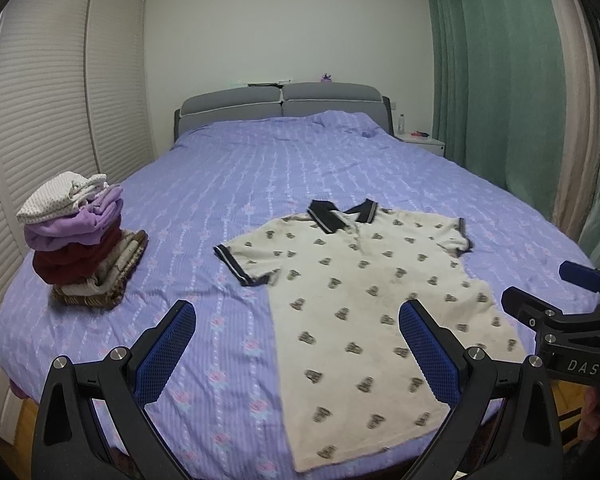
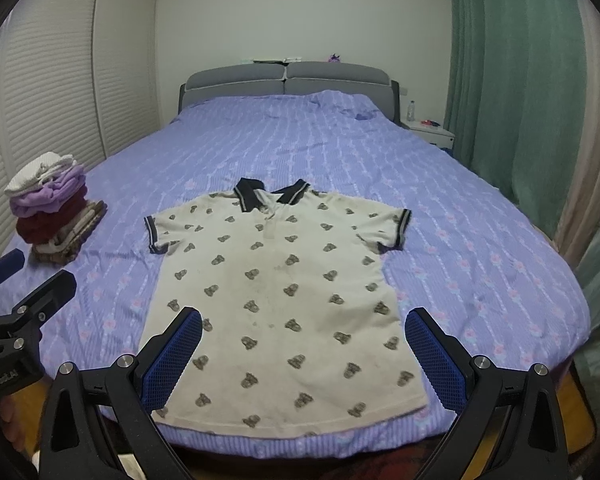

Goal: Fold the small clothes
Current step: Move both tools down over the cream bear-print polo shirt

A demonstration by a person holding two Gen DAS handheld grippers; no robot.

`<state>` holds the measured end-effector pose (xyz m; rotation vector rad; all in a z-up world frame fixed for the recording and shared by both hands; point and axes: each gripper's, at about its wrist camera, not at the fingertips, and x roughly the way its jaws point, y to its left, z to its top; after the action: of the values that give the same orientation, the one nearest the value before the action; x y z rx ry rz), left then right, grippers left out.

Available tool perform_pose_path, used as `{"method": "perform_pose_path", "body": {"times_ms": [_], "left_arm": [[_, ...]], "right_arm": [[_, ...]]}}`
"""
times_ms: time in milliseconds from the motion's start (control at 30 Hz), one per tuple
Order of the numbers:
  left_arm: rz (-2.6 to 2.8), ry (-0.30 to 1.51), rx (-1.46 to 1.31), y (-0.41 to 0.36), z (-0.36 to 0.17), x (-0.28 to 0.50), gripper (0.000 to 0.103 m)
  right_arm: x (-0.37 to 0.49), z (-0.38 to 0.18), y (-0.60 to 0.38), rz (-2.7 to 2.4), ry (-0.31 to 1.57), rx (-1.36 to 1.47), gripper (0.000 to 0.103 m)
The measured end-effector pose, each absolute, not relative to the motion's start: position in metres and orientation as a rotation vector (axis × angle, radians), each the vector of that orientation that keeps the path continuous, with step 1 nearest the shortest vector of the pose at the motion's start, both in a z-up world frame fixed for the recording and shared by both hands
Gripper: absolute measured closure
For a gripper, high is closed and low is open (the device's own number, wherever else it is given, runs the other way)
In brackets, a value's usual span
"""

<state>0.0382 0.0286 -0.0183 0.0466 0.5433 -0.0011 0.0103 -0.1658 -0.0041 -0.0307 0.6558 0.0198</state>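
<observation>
**Ana:** Two tools, both spread wide and holding nothing. The left hand-held gripper [image 1: 296, 332] hangs over the near edge of the bed [image 1: 260, 168], and the right hand-held gripper [image 2: 303, 342] does the same just beside it.

**Ben:** And the polo shirt [image 2: 276, 276]?

**Ana:** Flat on the bed, front up, dark collar toward the headboard, hem at the near edge. From the right wrist view it sits almost centred between the blue pads [image 2: 172, 356]; from the left view it lies off to the right, with its near left corner between the fingers.

**Ben:** How will it handle?

**Ana:** Light and limp, I'd judge, a soft knit that sags wherever it isn't supported. Pinch a sleeve cuff or shoulder with one tool and the hem corner on the same side with the other, so the edge lifts evenly.

**Ben:** Anything else close?

**Ana:** A stack of folded clothes [image 1: 80, 240] far left, well apart.
</observation>
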Motion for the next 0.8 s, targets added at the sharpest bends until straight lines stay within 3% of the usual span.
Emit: {"method": "perform_pose_path", "body": {"times_ms": [300,667,800], "left_arm": [[0.019,0.496,0.042,0.081,-0.021,0.098,0.0],[-0.097,0.606,-0.058,0.148,-0.07,0.198,0.036],[-0.141,0.69,-0.116,0.158,-0.101,0.235,0.056]], "right_arm": [[0.083,-0.018,-0.12,0.079,0.648,-0.066,0.001],[0.186,-0.05,-0.052,0.158,0.682,-0.064,0.001],[0.213,-0.064,-0.032,0.171,0.707,-0.071,0.001]]}}
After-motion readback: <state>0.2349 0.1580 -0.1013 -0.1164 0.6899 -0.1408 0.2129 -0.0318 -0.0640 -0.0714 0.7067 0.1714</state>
